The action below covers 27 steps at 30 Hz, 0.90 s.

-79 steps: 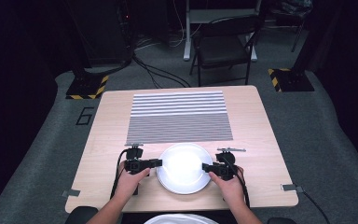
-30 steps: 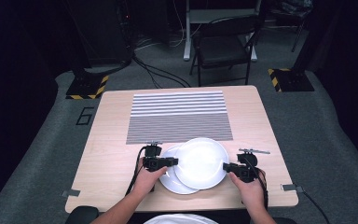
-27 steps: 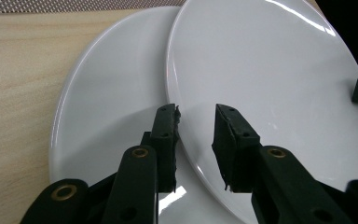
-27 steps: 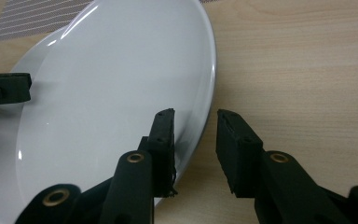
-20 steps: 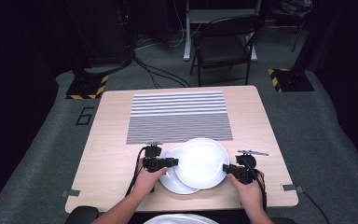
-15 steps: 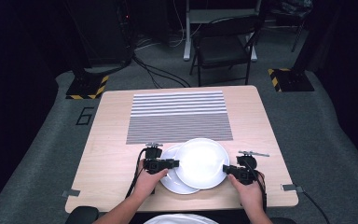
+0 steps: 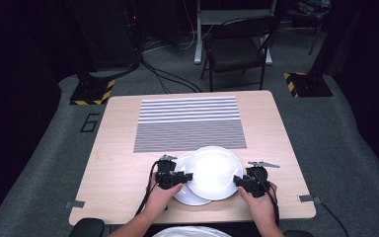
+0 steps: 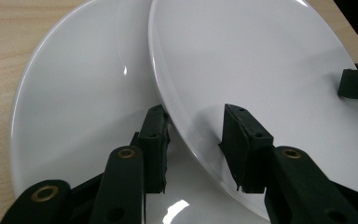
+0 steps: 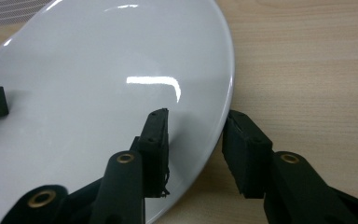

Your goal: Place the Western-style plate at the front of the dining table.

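Observation:
Two white plates lie near the table's front edge. The upper plate [image 7: 212,170] [image 8: 261,70] [image 9: 98,93] overlaps the right part of the lower plate [image 7: 187,196] [image 8: 84,102]. My left gripper [image 7: 187,176] [image 8: 196,135] straddles the upper plate's left rim. Its jaws have just been opening, and one fingertip [image 8: 240,140] hovers over the plate with a gap. My right gripper [image 7: 237,180] [image 9: 196,135] straddles the right rim, its jaws also just opened, with one fingertip [image 9: 247,154] outside the rim over the wood. Each gripper view shows the other gripper's jaw at the far rim.
A striped mat [image 7: 187,123] covers the far half of the wooden table [image 7: 113,163]. Behind the table stand a folding chair [image 7: 237,49] and two stand bases with yellow-black tape [image 7: 91,91] [image 7: 308,84]. Cables run across the grey floor.
Since the oldest frame the upper plate has shifted right and away, off-centre on the lower plate, and both hands moved right with it. Over the last second nothing has visibly shifted.

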Each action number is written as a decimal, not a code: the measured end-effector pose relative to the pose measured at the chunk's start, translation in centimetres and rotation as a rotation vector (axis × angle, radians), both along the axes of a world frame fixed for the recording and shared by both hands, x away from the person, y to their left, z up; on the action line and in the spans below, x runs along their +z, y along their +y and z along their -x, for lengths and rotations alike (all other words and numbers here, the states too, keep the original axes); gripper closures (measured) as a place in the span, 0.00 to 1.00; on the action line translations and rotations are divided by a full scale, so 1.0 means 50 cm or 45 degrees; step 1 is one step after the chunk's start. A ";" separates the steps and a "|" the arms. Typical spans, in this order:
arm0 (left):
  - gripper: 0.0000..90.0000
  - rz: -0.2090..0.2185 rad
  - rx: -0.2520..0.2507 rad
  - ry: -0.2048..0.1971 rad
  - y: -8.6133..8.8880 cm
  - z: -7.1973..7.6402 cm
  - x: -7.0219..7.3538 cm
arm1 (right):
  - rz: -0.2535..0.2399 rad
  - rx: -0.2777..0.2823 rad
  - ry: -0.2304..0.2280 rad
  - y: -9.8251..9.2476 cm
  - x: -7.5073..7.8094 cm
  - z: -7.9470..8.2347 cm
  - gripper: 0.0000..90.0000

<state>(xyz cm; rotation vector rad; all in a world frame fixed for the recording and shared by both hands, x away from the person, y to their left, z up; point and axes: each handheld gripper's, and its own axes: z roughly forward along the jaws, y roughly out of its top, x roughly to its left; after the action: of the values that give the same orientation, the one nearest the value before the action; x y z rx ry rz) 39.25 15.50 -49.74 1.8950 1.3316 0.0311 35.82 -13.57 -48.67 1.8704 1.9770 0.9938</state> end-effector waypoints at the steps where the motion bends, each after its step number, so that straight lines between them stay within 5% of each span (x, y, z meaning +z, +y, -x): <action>1: 0.66 -0.006 0.004 -0.007 -0.002 0.000 0.000 | 0.015 0.007 -0.003 0.001 0.000 0.000 0.65; 27: 0.61 -0.025 0.037 -0.010 -0.024 -0.001 0.003 | 0.010 -0.050 0.033 0.019 -0.007 -0.010 0.54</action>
<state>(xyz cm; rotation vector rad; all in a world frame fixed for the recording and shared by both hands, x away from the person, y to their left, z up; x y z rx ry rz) 39.32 14.29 -49.58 1.8899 1.3580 0.0663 36.32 -12.64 -49.03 1.9196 1.9479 0.9546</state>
